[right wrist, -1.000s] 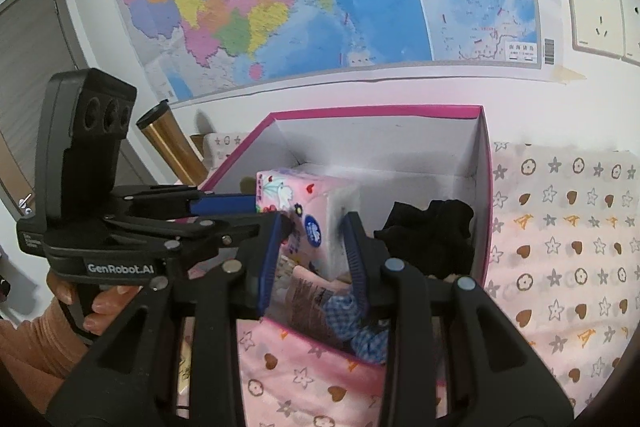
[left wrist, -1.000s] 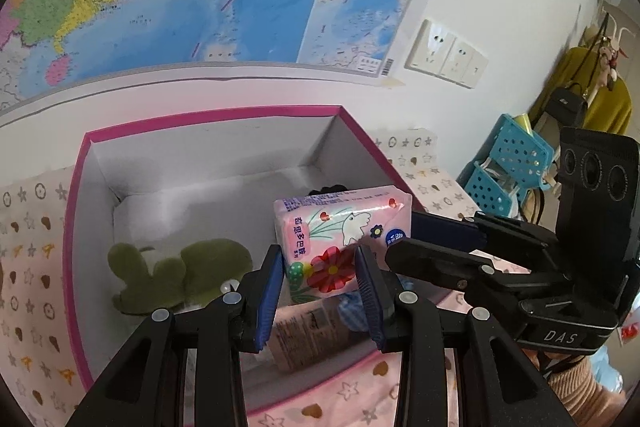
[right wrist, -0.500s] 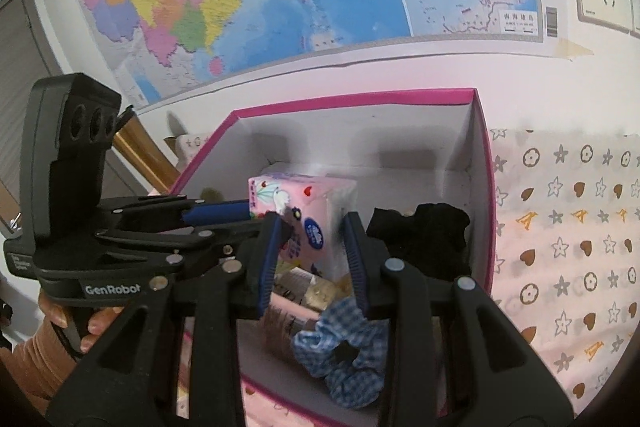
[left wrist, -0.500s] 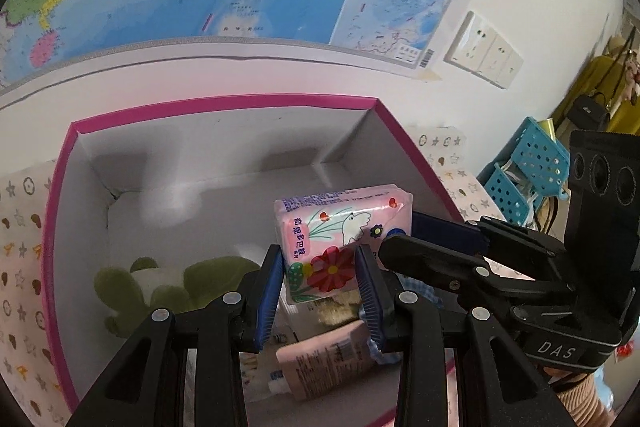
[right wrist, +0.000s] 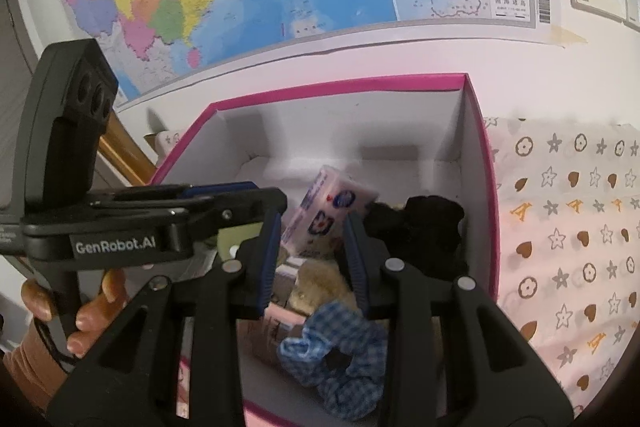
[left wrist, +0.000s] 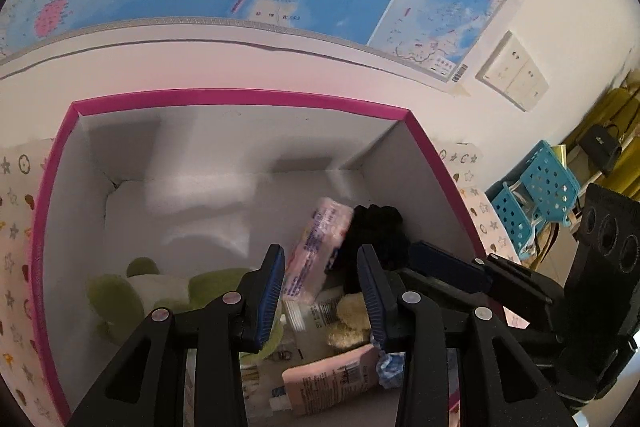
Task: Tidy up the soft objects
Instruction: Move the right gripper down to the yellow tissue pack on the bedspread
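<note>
The pink tissue pack (left wrist: 320,251) is blurred and tilted inside the pink-rimmed box (left wrist: 240,97), leaning against a black scrunchie (left wrist: 376,231). It is free of both grippers. My left gripper (left wrist: 320,267) hangs over the box, its jaws opening, and its pads do not touch the pack. In the right wrist view the pack (right wrist: 332,207) sits just past my right gripper (right wrist: 312,227), which is open and grips nothing. On the box floor lie a green plush (left wrist: 120,295), a beige plush (right wrist: 320,283), a blue checked scrunchie (right wrist: 332,351) and a pink packet (left wrist: 332,375).
The box (right wrist: 340,87) stands on a star-patterned cloth (right wrist: 568,227) against a wall with a map. Blue baskets (left wrist: 540,195) stand at the right and a gold tube (right wrist: 120,155) at the left. A hand (right wrist: 96,311) holds the left gripper's handle.
The tissue pack, held between both pairs of jaws before, has slipped out and tipped down into the box. Both grippers have moved forward and lower over the box.
</note>
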Demonstrator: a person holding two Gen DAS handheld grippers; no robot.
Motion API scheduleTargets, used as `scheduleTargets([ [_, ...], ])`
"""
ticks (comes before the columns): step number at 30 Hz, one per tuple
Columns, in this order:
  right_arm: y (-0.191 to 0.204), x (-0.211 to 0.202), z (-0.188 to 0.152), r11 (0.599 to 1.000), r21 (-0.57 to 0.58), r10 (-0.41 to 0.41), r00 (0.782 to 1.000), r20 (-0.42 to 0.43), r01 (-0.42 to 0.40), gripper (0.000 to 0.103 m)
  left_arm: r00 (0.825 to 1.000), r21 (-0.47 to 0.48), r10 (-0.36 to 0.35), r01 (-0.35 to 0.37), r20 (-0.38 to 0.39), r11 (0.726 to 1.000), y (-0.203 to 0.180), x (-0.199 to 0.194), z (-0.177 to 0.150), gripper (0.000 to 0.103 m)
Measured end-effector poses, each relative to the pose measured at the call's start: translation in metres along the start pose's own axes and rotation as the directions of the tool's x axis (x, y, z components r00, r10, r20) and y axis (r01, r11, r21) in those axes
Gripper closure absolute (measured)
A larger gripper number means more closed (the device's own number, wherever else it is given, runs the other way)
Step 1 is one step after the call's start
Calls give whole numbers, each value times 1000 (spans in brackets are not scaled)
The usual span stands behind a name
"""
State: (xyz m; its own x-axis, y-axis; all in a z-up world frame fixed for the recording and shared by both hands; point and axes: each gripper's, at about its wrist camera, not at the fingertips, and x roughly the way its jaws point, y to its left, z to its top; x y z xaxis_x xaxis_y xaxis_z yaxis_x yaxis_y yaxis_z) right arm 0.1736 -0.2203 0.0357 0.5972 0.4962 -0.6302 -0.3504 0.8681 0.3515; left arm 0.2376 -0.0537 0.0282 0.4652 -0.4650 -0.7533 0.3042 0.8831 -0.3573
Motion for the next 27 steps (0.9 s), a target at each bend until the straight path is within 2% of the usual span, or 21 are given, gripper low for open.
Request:
scheduleTargets([
  [7, 4, -23, -16, 999, -24, 28, 1000, 13, -28, 68, 997, 94, 3, -9, 71, 996, -13, -34, -27, 61],
  [12, 10, -42, -25, 997, -32, 71, 997, 36, -70, 67, 993, 135, -40, 25, 108, 991, -18, -64, -51, 61],
  [18, 31, -62, -46, 984, -72, 168, 985, 36, -165, 58, 985, 163, -43, 16, 165, 987, -18, -99, -87, 53],
  [23, 50, -75, -77, 966, -105, 238, 971, 13, -235, 46, 983, 96, -50, 34, 175, 995, 2, -119, -120, 49],
  [27, 67, -72, -106, 953, -128, 271, 962, -42, -274, 45, 988, 45, 16, -23, 156, 999, 19, -119, -148, 49],
])
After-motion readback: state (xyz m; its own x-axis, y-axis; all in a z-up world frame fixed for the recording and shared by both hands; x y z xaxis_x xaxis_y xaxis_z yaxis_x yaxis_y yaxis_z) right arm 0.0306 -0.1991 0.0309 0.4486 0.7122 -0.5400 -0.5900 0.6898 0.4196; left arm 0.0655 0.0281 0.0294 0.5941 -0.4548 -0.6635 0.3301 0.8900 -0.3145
